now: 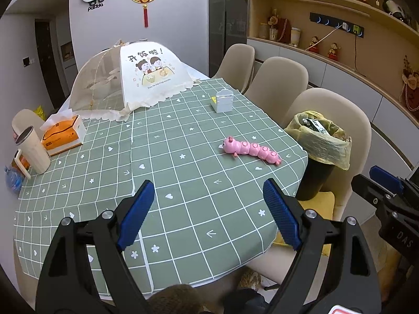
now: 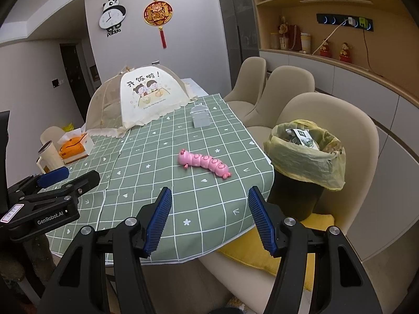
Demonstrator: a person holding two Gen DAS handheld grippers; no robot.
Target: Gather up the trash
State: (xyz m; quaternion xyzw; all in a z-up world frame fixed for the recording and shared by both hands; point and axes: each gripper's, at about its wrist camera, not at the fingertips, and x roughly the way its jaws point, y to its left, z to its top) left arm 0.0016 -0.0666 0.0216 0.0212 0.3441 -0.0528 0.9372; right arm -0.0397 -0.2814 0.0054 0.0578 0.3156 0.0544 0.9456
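Observation:
A black trash bin with a yellow liner (image 1: 323, 141) stands on a beige chair at the table's right side; it holds wrappers and also shows in the right wrist view (image 2: 305, 154). My left gripper (image 1: 208, 212) is open and empty, held above the near part of the green checked tablecloth (image 1: 170, 157). My right gripper (image 2: 209, 218) is open and empty, above the table's near right corner, left of the bin. Each gripper shows at the edge of the other's view.
A pink caterpillar toy (image 1: 251, 150) lies near the table's right edge. A mesh food cover (image 1: 125, 78), a grey toothpick box (image 1: 222, 100), an orange tissue box (image 1: 62, 133) and a beige cup (image 1: 32, 149) stand farther back. Beige chairs (image 1: 280, 81) line the right side.

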